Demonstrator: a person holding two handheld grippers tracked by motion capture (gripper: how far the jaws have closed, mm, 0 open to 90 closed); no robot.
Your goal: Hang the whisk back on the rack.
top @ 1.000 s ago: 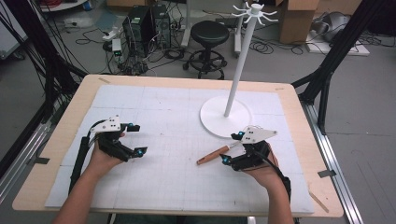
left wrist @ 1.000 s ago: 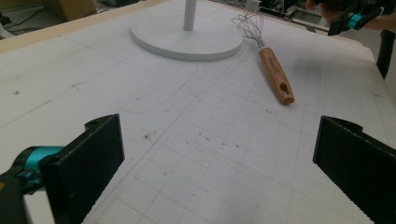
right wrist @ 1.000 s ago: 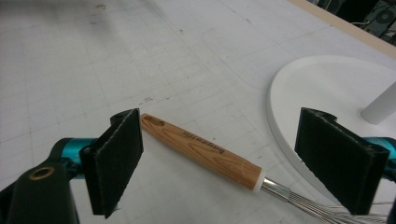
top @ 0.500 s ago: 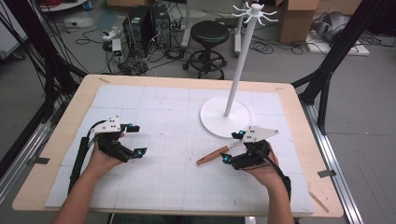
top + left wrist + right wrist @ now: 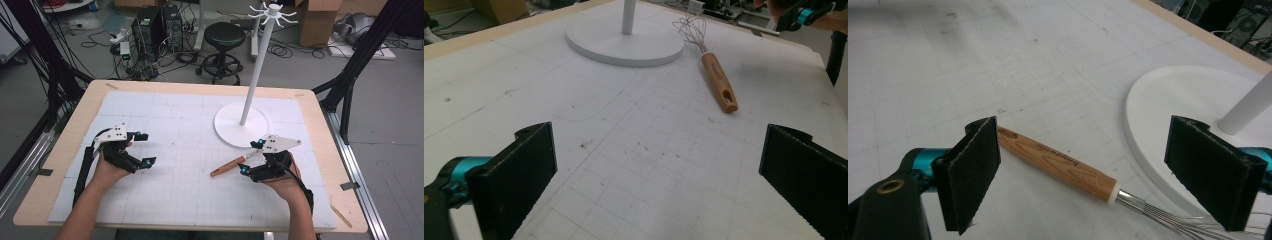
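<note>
Nothing is shifting between the earlier high views and now: both hands and the whisk are lying where they were. On the right, the right tongs are standing wide apart and holding nothing, hovering low over the whisk. In the right gripper view the whisk's wooden handle is lying flat on the white gridded surface between the two black jaws, its holed end just beside the left-hand jaw, though I cannot tell whether it is touching the pad. Its wire loops are fanning out under the other jaw, near the rim of the white stand base. Seen from above, the handle is pointing toward the near left while the wires are running under the right tongs toward the stand. Over on the left, the left tongs are also gaping wide and gripping nothing, well apart from the whisk, which is lying far off to their right.
</note>
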